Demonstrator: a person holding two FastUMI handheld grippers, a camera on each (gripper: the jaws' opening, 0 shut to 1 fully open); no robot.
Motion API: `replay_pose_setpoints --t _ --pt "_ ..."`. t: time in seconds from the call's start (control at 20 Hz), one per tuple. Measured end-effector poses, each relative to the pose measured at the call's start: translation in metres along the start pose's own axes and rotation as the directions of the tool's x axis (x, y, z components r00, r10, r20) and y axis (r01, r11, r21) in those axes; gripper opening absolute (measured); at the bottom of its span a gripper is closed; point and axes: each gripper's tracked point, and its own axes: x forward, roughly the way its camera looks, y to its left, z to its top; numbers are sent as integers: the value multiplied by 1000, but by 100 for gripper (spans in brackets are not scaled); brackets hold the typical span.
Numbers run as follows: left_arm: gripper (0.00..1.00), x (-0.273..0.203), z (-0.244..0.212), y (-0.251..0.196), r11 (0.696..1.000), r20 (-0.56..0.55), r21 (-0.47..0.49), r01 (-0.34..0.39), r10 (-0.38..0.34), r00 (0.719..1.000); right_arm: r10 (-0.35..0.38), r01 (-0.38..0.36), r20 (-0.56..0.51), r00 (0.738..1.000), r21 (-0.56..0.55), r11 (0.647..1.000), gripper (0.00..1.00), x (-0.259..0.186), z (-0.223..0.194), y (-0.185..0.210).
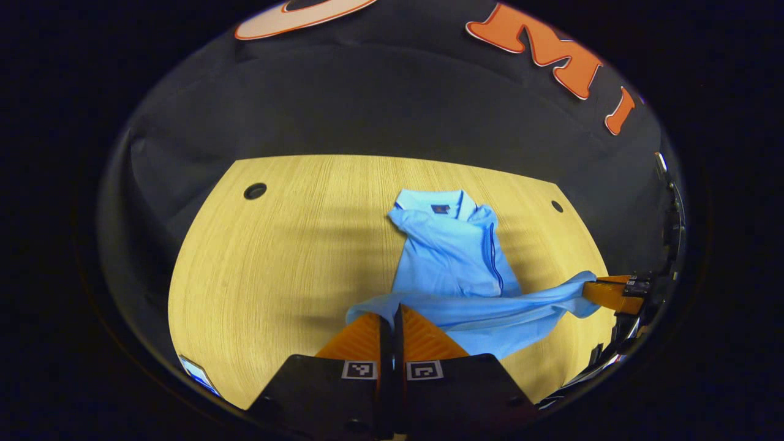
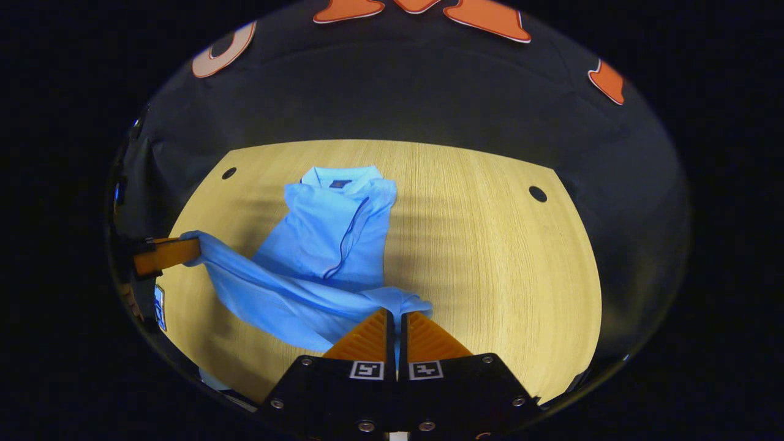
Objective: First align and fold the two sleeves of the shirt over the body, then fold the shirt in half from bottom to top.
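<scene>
In the left gripper view, the left gripper [image 1: 392,318] is sitting nearest, its ridged, wedge-shaped fingers pressed together on the hem of the shirt [image 1: 453,257], pinching the thin cloth at the near left corner. The hem is stretching from there as a taut, slightly sagging band across to the right gripper [image 1: 603,293], which is showing at the right edge of that view with the other hem corner bunched against its tip.

In the right gripper view, the right gripper [image 2: 397,324] is likewise closed on the shirt [image 2: 324,245] — both ridged fingers are clamping a small gathered fold of the hem. The band of cloth is running leftward and up to the left gripper [image 2: 177,251], seen from the side as a flat, tapering bar.

Beyond the lifted hem, the shirt is lying on the bench [image 1: 294,245], a pale wood-grain top with fine lengthwise lines and a rounded far edge. The cloth is soft, smooth and lightly creased; the body is looking narrowed, with a sleeve folded over it and a dark piped seam running down it. The collar [image 1: 438,205] is lying farthest away, flat, with a small dark tag inside.

Two round dark holes — one [image 1: 255,191] far left, one [image 1: 557,206] far right — are sitting in the bench near its back edge.
</scene>
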Motion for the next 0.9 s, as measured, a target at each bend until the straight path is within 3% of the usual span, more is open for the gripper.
replay_pose_setpoints --t 0.35,0.7,0.8,0.9 --pt "4 58 74 17 1000 44 9 -10 10 999 -15 15 57 998 6 1000 1 49 77 -2" --pt "4 121 94 35 997 13 34 -67 66 998 16 -20 56 998 72 997 0 114 110 -1" --pt "4 129 92 39 995 4 40 -87 87 996 6 -9 29 1000 97 995 3 122 106 -3" --pt "11 131 93 44 993 21 47 -110 110 994 -33 28 56 998 80 996 15 119 112 -13"
